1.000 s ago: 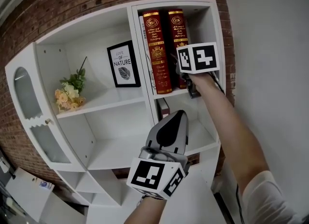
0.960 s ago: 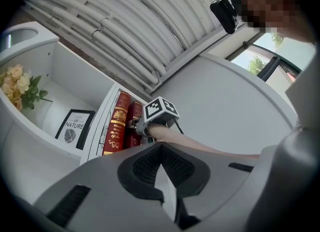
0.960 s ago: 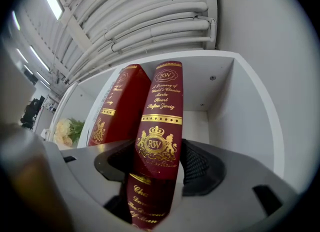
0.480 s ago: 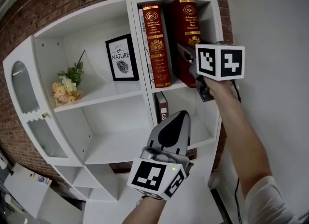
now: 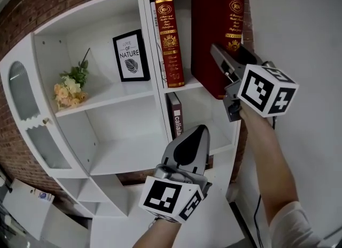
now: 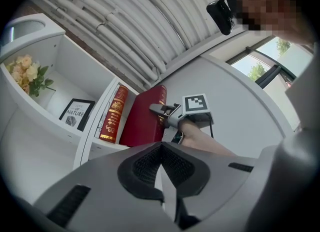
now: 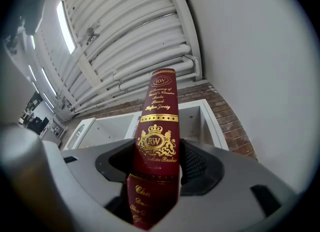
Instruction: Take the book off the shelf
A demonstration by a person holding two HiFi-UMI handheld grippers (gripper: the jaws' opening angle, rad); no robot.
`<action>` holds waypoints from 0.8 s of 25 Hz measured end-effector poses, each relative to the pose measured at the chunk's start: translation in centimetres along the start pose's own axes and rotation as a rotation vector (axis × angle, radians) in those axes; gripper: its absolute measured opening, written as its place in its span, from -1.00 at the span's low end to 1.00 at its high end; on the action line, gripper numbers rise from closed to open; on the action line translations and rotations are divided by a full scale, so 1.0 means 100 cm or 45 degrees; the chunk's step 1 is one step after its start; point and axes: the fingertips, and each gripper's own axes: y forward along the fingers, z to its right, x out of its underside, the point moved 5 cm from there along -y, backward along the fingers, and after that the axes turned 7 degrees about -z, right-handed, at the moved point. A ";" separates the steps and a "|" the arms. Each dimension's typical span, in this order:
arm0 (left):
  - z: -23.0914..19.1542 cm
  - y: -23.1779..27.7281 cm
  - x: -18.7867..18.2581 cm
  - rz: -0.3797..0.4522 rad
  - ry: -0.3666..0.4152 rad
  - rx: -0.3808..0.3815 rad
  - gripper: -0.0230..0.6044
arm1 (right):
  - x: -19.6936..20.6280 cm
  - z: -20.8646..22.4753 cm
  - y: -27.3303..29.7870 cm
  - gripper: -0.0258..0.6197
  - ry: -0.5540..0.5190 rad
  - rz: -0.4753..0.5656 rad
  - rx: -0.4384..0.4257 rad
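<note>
A dark red book (image 5: 219, 38) with gold print has its spine between the pads of my right gripper (image 5: 228, 55), which is shut on it and whose jaws have just been closing a little. The book leans out of the top right compartment of the white shelf (image 5: 123, 94), with its lower corner in front of the shelf board's edge. The right gripper view shows the gold-stamped spine (image 7: 157, 126) upright between the jaws of that gripper (image 7: 156, 162). My left gripper (image 5: 193, 134) is lower, in front of the shelf, shut and empty. From the left gripper view (image 6: 161, 148) the book (image 6: 145, 121) and right gripper (image 6: 159, 112) are ahead.
A second red book (image 5: 168, 41) stands upright in the same compartment. A dark book (image 5: 173, 113) stands one shelf below. A framed print (image 5: 128, 57) and a bunch of flowers (image 5: 69, 84) are in the left compartment. A white wall (image 5: 299, 28) runs close on the right.
The right gripper has drawn the dark red book out of the compartment, toward me and to the right. The left gripper has sunk slightly.
</note>
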 end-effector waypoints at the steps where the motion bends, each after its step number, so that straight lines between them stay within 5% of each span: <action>1: 0.001 -0.002 0.002 -0.005 -0.004 0.003 -0.89 | 0.001 -0.001 -0.006 -0.10 0.001 0.015 0.000; 20: 0.019 -0.047 0.030 -0.086 -0.066 0.011 -0.89 | 0.009 -0.035 -0.110 -0.11 0.034 0.199 -0.061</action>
